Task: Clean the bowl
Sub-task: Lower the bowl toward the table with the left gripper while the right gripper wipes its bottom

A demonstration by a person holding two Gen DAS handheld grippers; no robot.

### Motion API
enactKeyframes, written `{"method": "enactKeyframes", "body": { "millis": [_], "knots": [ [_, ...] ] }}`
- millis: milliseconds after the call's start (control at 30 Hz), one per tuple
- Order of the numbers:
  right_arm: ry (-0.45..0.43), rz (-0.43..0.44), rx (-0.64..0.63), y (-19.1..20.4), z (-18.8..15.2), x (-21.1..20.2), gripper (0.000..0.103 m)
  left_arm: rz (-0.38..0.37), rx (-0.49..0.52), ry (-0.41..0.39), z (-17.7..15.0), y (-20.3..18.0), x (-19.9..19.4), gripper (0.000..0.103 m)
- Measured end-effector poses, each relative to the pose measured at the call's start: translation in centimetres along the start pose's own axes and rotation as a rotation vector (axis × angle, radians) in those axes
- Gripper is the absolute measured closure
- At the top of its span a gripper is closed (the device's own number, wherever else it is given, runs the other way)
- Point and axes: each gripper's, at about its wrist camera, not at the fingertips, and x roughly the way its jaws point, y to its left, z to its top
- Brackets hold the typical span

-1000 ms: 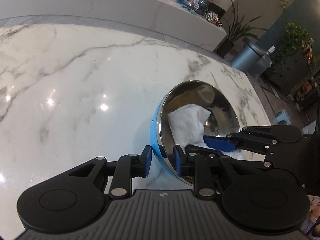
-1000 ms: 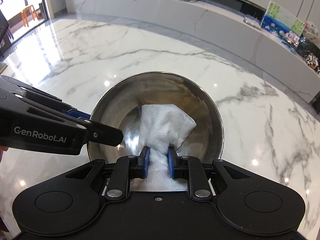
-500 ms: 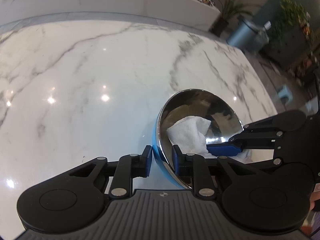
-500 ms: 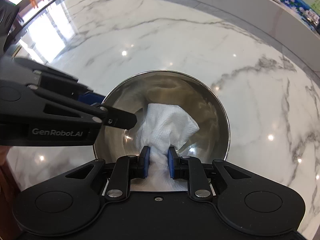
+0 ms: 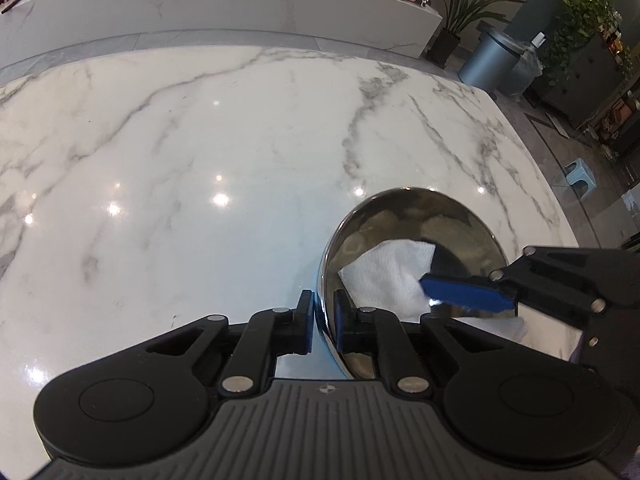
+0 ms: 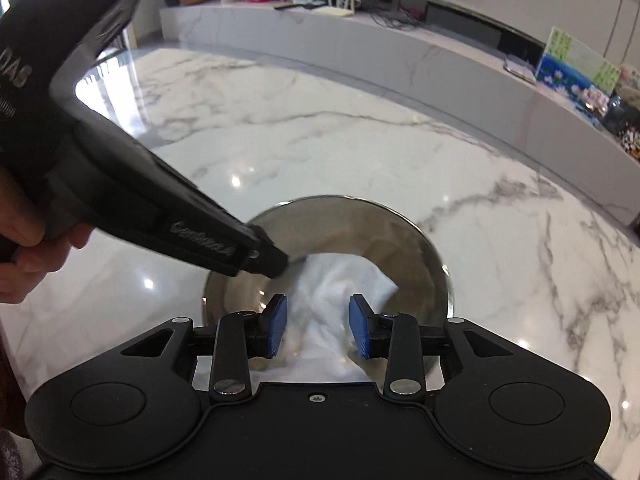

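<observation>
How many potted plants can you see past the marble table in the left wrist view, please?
2: a long-leaved potted plant beside the grey bin, and a bushy plant on the dark cabinet. Others may be hidden.

Polished metal bowl (image 5: pixel 404 220), quilted paper towel (image 5: pixel 384 276), glossy marble table (image 5: pixel 200 140).

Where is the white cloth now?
Inside the steel bowl, the white cloth lies between the right gripper's opening jaws.

The right gripper (image 6: pixel 318 330) has let go of the white cloth (image 6: pixel 336 300), jaws opening.
</observation>
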Motion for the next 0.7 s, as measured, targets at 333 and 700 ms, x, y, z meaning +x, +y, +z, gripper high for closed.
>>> {"method": "enactKeyframes", "body": {
  "millis": [333,700],
  "knots": [
    [0.064,0.013,0.074,-0.8,0.2,1.2,0.073,0.021,0.036,-0.011,-0.2,-1.1,0.8,0.093],
    [0.130,-0.037,0.004,0.4,0.4,0.8,0.085,0.049,0.075,0.001,-0.9,-1.7,0.9,0.091]
  ]
}}
